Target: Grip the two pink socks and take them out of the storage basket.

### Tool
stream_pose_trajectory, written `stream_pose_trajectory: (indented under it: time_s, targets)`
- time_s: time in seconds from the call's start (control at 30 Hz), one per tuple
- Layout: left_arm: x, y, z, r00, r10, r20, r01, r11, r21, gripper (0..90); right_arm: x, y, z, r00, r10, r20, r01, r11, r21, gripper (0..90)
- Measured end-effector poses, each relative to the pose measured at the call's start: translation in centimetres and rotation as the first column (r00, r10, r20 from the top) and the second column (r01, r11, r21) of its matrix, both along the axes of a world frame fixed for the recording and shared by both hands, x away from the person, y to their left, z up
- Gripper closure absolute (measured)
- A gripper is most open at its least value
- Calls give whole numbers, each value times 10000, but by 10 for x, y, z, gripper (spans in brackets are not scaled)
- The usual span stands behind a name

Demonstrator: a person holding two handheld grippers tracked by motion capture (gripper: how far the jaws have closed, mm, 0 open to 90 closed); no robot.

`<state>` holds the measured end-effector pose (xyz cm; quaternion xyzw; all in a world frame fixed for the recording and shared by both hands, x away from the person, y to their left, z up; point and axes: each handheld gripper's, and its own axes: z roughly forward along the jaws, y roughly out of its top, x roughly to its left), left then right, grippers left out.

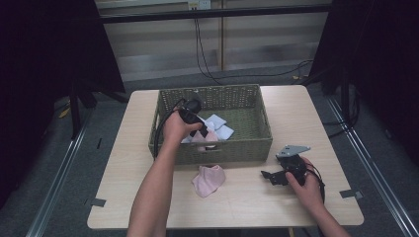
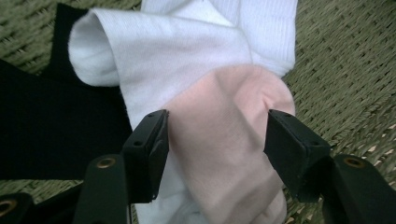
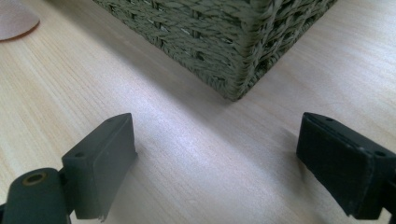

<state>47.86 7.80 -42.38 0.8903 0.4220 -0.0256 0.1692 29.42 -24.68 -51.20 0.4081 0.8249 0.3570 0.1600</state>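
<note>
Jaws of the left gripper (image 2: 215,140) stand apart on either side of a pink sock (image 2: 224,158); in the left gripper view the sock lies between the two black pads with a narrow gap at each side, so it is straddled rather than pinched. The pink sock rests on a white sock (image 2: 163,51), and both lie on the woven floor of the basket (image 2: 345,70). A black garment (image 2: 42,121) lies just beside the white sock, at the left of this view.

Right gripper view: jaws of the right gripper (image 3: 215,163) are spread wide with nothing between them; bare wooden table (image 3: 187,154) shows in the gap. A corner of the basket (image 3: 233,51) stands ahead of the jaws, apart from them. The edge of a second pink sock (image 3: 14,21) shows at the upper left, on the table.

High view: the left gripper (image 1: 203,132) is lowered into the green wicker basket (image 1: 220,91), near its front wall, over a small heap of pale socks (image 1: 217,126). The basket sits at the middle of the table (image 1: 143,148). The second pink sock (image 1: 208,180) lies on the table just in front of the basket's front wall. The right gripper (image 1: 267,175) is held low over the table to the right of that sock, well apart from it, its jaws pointing left.
</note>
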Motion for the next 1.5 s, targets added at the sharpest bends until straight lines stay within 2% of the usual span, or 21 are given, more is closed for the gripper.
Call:
stream_pose_trajectory:
  time_s: [0.13,0.27,0.3,0.4,0.43,0.53,0.6,0.63,0.7,0.73,0.77,0.8,0.83,0.87,0.97,1.07,1.13,1.27,1.3,1.5]
  targets:
    - [0,0,-4,9999,-86,-121,89,9995,313,457,0,0,0,10000,-6,2,6,10000,4,110]
    - [0,-2,-5,9992,-297,-270,306,9990,339,664,0,0,0,10000,-29,-37,29,10000,-20,110]
    - [0,-3,-5,9984,-304,-476,322,9988,377,722,0,0,0,10000,-31,-42,31,10000,-17,110]
    - [1,-2,-3,9975,-243,-667,269,9989,383,833,0,0,0,10000,-6,-23,6,10000,-15,110]
    - [2,-2,-1,9959,-345,-831,371,9989,299,840,0,0,0,10000,2,-13,-2,10000,-20,110]
    - [2,-1,5,9955,-400,-857,433,9984,376,846,0,0,0,10000,-29,-41,29,10000,-15,110]
    - [2,1,15,9968,-441,-665,454,9988,181,846,1,0,0,10000,3,-16,-3,10000,-11,110]
    - [0,3,25,9975,-462,-531,468,9989,91,846,0,0,0,10000,-22,-34,22,10000,-18,110]
    - [0,4,30,9979,-470,-456,471,9989,10,846,1,0,0,10000,14,-8,-14,10000,-14,110]
    - [-1,5,35,9982,-458,-396,454,9989,-132,846,1,0,0,10000,12,-20,-12,10000,-4,110]
    - [-2,9,43,9984,-452,-350,433,9976,-549,845,1,0,0,10000,-5,-17,5,10000,-15,110]
    - [-2,9,43,9984,-452,-350,433,9976,-549,846,1,0,0,10000,-5,-17,5,10000,-15,110]
    - [-4,11,51,9981,-523,-323,504,9970,-590,846,1,0,0,10000,11,-19,-11,10000,-4,110]
    - [-4,11,51,9981,-523,-323,504,9970,-590,846,1,0,0,10000,11,-19,-11,10000,-4,110]
    - [-5,14,65,9983,-572,-122,563,9961,-677,846,1,0,0,10000,15,-22,-15,10000,-10,109]
    - [-6,16,77,9983,-581,45,583,9971,-486,846,1,0,0,10000,51,24,-51,10000,-17,108]
    - [-7,18,89,9983,-554,154,562,9970,-540,846,1,1,0,10000,51,-4,-51,10000,-24,107]
    - [-8,18,100,9981,-501,351,518,9974,-495,846,1,1,0,10000,49,10,-49,10000,-38,108]
    - [-9,19,107,9977,-492,464,512,9978,-429,846,1,1,0,10000,48,19,-48,10000,-35,107]
    - [-10,20,122,9969,-430,663,461,9979,-457,846,1,1,0,10000,40,1,-40,10000,-32,107]
